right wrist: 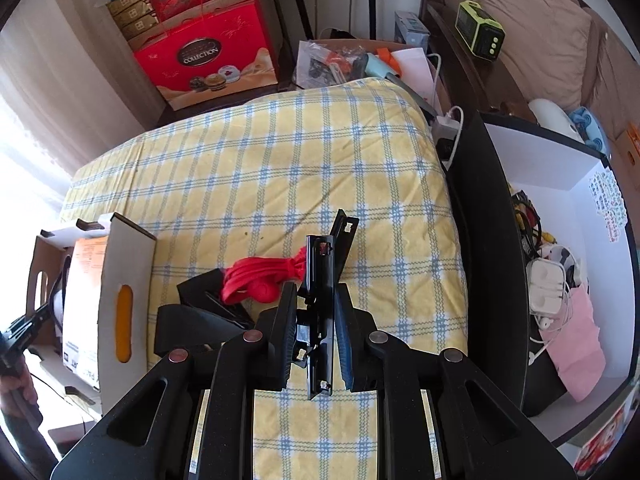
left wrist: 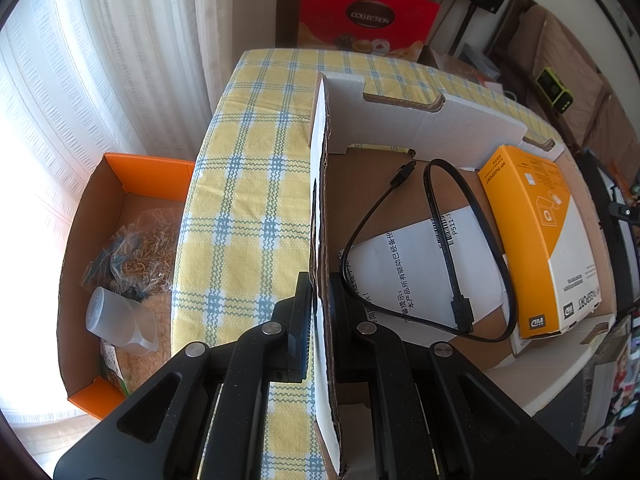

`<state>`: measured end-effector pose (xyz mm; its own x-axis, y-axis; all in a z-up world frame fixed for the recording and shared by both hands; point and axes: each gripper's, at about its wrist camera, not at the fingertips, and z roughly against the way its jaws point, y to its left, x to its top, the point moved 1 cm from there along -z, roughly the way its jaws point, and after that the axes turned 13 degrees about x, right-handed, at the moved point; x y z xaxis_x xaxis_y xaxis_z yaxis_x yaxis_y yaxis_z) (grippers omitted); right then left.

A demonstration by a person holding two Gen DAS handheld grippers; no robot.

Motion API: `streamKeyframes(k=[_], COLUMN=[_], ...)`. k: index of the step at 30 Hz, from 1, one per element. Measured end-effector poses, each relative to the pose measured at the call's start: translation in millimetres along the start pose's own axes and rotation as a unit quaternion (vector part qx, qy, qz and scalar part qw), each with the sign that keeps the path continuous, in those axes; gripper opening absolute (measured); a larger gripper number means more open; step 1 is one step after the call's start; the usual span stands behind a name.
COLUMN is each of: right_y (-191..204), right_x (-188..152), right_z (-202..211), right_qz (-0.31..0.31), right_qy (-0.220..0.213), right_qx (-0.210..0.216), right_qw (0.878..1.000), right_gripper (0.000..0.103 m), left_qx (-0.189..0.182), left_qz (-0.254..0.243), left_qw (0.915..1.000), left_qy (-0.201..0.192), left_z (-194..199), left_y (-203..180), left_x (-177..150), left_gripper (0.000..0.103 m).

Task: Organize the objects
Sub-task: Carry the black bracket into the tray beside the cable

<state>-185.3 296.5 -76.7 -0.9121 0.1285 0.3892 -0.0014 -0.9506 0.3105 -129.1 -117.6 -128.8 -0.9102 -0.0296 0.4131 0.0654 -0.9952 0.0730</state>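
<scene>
Our left gripper (left wrist: pixel 320 320) clamps the cardboard box's side wall (left wrist: pixel 322 216), presumably steadying it for loading. Our right gripper (right wrist: pixel 316 332) grips black plastic brackets (right wrist: pixel 322 300) above the checked cloth (right wrist: pixel 280 168), just beside the red cord bundle (right wrist: pixel 256 284).

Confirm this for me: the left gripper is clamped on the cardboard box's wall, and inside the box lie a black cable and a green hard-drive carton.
One detail is off: the hard-drive carton is orange and white, not green, as the left wrist view shows. The rest holds: the left gripper is clamped on the wall of the cardboard box, and the black cable lies inside it.
</scene>
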Motion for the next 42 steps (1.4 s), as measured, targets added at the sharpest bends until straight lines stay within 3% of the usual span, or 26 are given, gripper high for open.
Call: streamKeyframes(k=[19, 34, 42], right_y=[140.2, 251.0, 281.9], right_x=[15.9, -3.7, -16.7], right_z=[-13.5, -67.6, -112.6], right_qz=[0.113, 0.185, 0.195], right_qy=[0.021, 0.077, 0.119], right_qx=[0.075, 0.129, 0.134], right_qw=[0.991, 0.971, 0.964], right_gripper=[0.017, 0.017, 0.017], left_qx=[0.000, -0.001, -0.005], left_qz=[0.000, 0.001, 0.002], left_qw=[1.0000, 1.0000, 1.0000], left_qy=[0.000, 0.000, 0.000], left_z=[0.0, 0.2, 0.5], left_y=[0.0, 0.0, 0.0], left_x=[-0.1, -1.0, -2.6], left_gripper=[0.007, 0.007, 0.007])
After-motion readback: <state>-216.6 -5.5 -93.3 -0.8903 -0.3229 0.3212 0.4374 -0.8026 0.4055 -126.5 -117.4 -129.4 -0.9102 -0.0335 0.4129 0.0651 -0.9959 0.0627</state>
